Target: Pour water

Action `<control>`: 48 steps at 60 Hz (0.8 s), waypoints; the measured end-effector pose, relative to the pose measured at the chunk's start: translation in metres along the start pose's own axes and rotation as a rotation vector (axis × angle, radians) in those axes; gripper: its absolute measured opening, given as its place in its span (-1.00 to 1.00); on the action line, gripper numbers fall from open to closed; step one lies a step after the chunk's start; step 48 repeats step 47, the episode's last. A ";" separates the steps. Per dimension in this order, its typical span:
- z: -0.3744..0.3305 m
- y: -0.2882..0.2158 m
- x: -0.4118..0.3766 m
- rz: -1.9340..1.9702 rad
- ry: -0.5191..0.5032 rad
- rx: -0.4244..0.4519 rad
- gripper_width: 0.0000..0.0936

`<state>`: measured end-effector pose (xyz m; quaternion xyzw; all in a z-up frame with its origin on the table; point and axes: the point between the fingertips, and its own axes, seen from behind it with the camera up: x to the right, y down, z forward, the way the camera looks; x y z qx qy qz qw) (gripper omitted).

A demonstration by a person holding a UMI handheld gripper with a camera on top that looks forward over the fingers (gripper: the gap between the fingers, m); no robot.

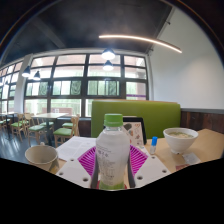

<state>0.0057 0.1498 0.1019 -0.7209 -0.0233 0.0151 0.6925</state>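
Note:
A clear plastic water bottle (112,152) with a green cap and a pale label stands upright between my two fingers. The magenta pads (89,160) press against it on both sides, so my gripper (112,172) is shut on the bottle. The bottle is held above a light wooden table (205,150). A white bowl (181,139) sits on the table ahead to the right of the fingers. A second pale bowl (41,156) sits ahead to the left. The bottle's base is hidden.
A white sheet or tray (76,148) lies on the table just behind the left finger. A green booth seat (135,113) backs the table. Tables and chairs (40,125) stand by large windows further off at the left.

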 end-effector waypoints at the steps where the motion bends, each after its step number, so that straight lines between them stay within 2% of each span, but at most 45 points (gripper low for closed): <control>1: 0.000 0.001 0.001 -0.001 -0.001 -0.006 -0.05; 5: -0.001 0.006 0.009 -0.015 -0.005 -0.070 0.17; 7: -0.008 0.014 -0.003 -0.020 -0.011 -0.118 0.44; 8: -0.015 0.016 0.003 -0.023 -0.024 -0.126 0.60; 10: -0.027 0.010 0.005 -0.022 -0.043 -0.128 0.81; 22: -0.116 -0.026 0.002 -0.057 -0.056 -0.095 0.77; 30: -0.195 -0.033 -0.011 -0.053 -0.095 -0.096 0.77; 38: -0.266 -0.033 -0.014 -0.027 -0.080 -0.123 0.77; 48: -0.322 -0.029 -0.025 -0.014 -0.110 -0.122 0.77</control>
